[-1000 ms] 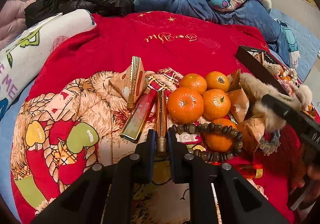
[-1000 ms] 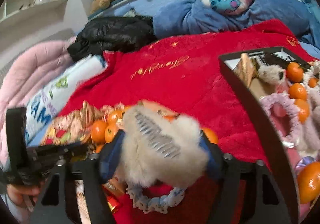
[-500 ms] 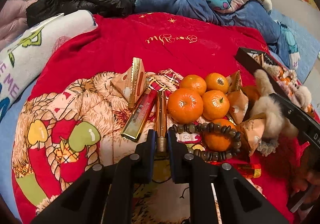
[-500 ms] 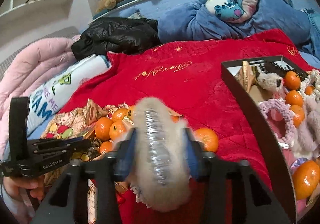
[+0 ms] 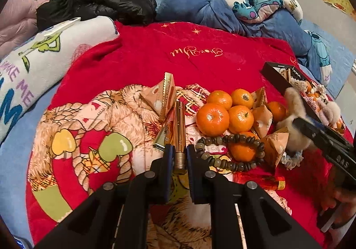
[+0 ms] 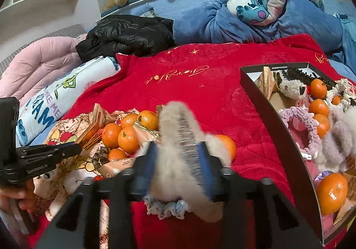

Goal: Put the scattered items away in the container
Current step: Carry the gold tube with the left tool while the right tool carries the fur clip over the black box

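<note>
Since a second ago the slim gold metal lipstick tube [image 5: 179, 128] has come a little up off the red plush blanket [image 5: 200, 59], nose tilted over the flat red-and-gold cosmetic box [image 5: 163, 137] it lay beside, and the fluffy beige fur hair claw [image 6: 182, 144] has turned in its grip so its row of clear teeth now faces up. That tube sits clamped by its near end in the left tongs [image 5: 179, 155], whose blue pads are drawn tight together on it, a hold at the tail that leaves the long body free to clear the pile. Right tongs [image 6: 178, 155] straddle the fur claw and are spreading at this moment, yet the fur fills the gap and touches both pads, so the claw looks held rather than dropped; I judge the soft pile makes that grip spongy and liable to slip. Both items are well short of the black open cardboard box [image 6: 255, 90] at the right, which already holds mandarins, knitted rings and a dark comb. Left on the blanket are the cluster of orange mandarins [image 5: 224, 111], the dark wooden bead bracelet [image 5: 231, 153] looped round one of them, folded tan paper packets [image 5: 273, 146] and a pale blue scrunchie [image 6: 165, 207] under the claw.
</note>
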Demonstrator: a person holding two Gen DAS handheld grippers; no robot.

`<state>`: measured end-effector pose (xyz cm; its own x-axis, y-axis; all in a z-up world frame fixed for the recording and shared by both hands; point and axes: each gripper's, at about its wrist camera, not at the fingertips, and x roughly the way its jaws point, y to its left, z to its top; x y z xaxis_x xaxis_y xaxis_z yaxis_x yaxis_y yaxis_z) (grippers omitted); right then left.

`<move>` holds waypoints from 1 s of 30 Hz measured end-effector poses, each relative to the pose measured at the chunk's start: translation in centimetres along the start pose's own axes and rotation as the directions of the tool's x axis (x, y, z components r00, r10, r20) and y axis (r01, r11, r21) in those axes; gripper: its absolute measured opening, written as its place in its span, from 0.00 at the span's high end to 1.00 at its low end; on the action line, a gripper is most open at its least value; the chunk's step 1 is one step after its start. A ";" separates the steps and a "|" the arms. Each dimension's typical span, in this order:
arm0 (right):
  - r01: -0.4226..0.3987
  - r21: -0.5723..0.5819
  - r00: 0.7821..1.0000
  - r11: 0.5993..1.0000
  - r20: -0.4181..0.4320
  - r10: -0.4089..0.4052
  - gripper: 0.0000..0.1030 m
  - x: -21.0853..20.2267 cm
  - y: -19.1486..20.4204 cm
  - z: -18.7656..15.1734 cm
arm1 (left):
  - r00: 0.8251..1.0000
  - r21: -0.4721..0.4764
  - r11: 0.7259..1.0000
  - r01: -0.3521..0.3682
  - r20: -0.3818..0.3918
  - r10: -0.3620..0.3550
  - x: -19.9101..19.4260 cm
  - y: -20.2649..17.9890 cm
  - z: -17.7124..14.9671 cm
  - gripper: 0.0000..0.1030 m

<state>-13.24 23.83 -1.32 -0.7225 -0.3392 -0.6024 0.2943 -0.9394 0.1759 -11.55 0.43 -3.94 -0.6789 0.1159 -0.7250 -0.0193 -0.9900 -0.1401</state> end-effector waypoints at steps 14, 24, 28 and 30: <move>0.002 0.079 0.998 0.997 -0.066 0.003 0.50 1.3 -2.1 -0.7 | 0.999 -0.002 1.000 -0.012 0.043 0.012 -1.4 0.2 0.3 0.87; 0.011 0.051 1.000 0.999 0.005 -0.011 0.67 -0.5 -1.3 -0.7 | 0.996 -0.008 1.000 0.018 0.091 -0.017 -2.5 -0.5 0.9 0.87; 0.022 0.030 1.000 0.999 0.000 -0.022 0.69 -0.3 -1.0 -0.8 | 0.996 -0.008 1.000 0.019 0.085 -0.018 -2.5 -0.3 0.9 0.87; 0.020 0.015 1.000 1.000 0.023 -0.020 0.69 -0.8 -0.7 -0.8 | 0.996 -0.011 1.000 0.025 0.086 -0.024 -2.5 -0.3 1.0 0.87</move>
<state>-12.38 24.78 -1.54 -0.7427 -0.3210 -0.5877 0.2704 -0.9466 0.1754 -10.56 0.38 -1.38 -0.7386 0.1324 -0.6610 -0.0284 -0.9858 -0.1656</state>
